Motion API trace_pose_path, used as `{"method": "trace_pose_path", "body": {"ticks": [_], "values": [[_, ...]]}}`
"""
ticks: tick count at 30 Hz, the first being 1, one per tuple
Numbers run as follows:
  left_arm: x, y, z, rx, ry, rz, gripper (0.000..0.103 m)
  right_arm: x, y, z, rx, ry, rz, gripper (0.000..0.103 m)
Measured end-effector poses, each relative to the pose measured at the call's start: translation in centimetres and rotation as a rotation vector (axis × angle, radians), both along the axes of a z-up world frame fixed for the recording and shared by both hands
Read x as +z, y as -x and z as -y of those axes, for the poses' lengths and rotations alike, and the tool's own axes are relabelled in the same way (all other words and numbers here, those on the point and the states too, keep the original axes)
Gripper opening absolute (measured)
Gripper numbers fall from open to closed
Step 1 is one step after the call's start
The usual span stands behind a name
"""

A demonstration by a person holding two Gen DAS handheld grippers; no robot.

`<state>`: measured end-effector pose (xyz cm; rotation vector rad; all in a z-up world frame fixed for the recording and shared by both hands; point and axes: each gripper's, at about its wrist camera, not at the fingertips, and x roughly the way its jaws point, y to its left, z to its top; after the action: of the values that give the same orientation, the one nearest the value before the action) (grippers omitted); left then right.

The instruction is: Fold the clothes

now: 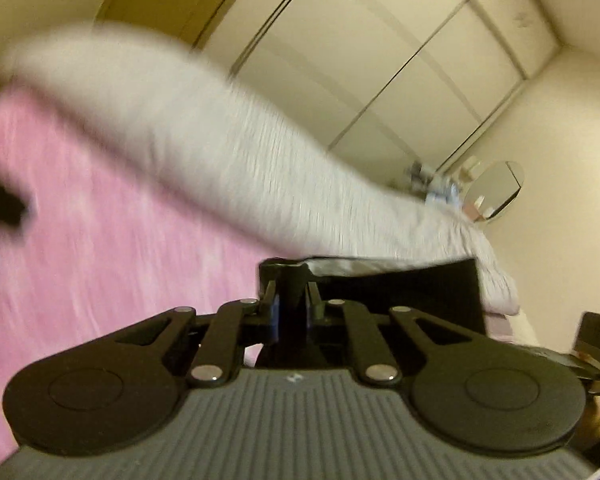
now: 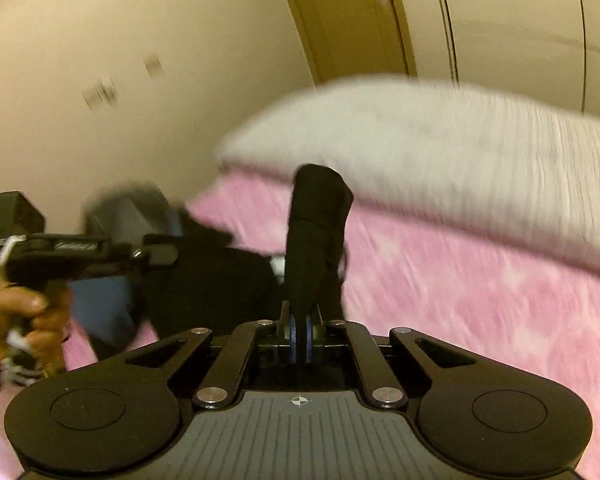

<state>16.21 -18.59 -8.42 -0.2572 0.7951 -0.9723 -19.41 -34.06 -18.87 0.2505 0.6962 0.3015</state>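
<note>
A black garment (image 2: 316,240) is held up over the pink bedspread (image 2: 480,288). My right gripper (image 2: 300,320) is shut on one bunched edge of it, which stands up between the jaws. My left gripper (image 1: 294,300) is shut on another edge of the same black garment (image 1: 400,284), which spreads to the right of the jaws. In the right wrist view the left gripper (image 2: 156,252) shows at the left, held in a hand, with black cloth hanging from it. Both views are blurred by motion.
A grey-white pillow or duvet (image 1: 188,136) lies along the far side of the pink bedspread (image 1: 100,248); it also shows in the right wrist view (image 2: 440,148). Sliding wardrobe doors (image 1: 380,64) and an oval mirror (image 1: 496,188) stand behind the bed.
</note>
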Motion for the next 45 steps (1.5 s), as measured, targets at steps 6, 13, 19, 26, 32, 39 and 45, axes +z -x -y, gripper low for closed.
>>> {"method": "trace_pose_path", "body": {"ticks": [6, 13, 19, 26, 32, 39, 45], "values": [[15.6, -2.8, -1.7, 0.018, -0.024, 0.386, 0.006, 7.4, 1.0, -2.3, -0.008, -0.2, 0.217, 0.003], [25.9, -0.8, 2.6, -0.087, 0.053, 0.626, 0.006, 12.3, 3.9, -1.6, -0.072, -0.32, 0.376, 0.003], [19.5, 3.2, 16.7, -0.377, 0.037, 0.532, 0.005, 8.3, 11.0, 3.5, -0.361, -0.334, 0.318, 0.002], [1.6, 14.7, 38.4, -0.778, -0.125, 0.281, 0.005, -2.5, 23.4, 13.3, -0.801, -0.379, 0.104, 0.002], [-12.4, 28.5, 53.7, -1.04, -0.335, 0.182, 0.005, -11.9, 34.8, 25.0, -1.038, -0.436, -0.074, 0.002], [-17.9, 39.0, 63.9, -1.19, -0.39, 0.222, 0.005, -16.4, 43.9, 33.5, -1.179, -0.525, -0.109, 0.002], [-21.2, 43.5, 70.0, -1.241, -0.445, 0.262, 0.01, -20.8, 47.1, 36.6, -1.276, -0.555, -0.204, 0.003]]}}
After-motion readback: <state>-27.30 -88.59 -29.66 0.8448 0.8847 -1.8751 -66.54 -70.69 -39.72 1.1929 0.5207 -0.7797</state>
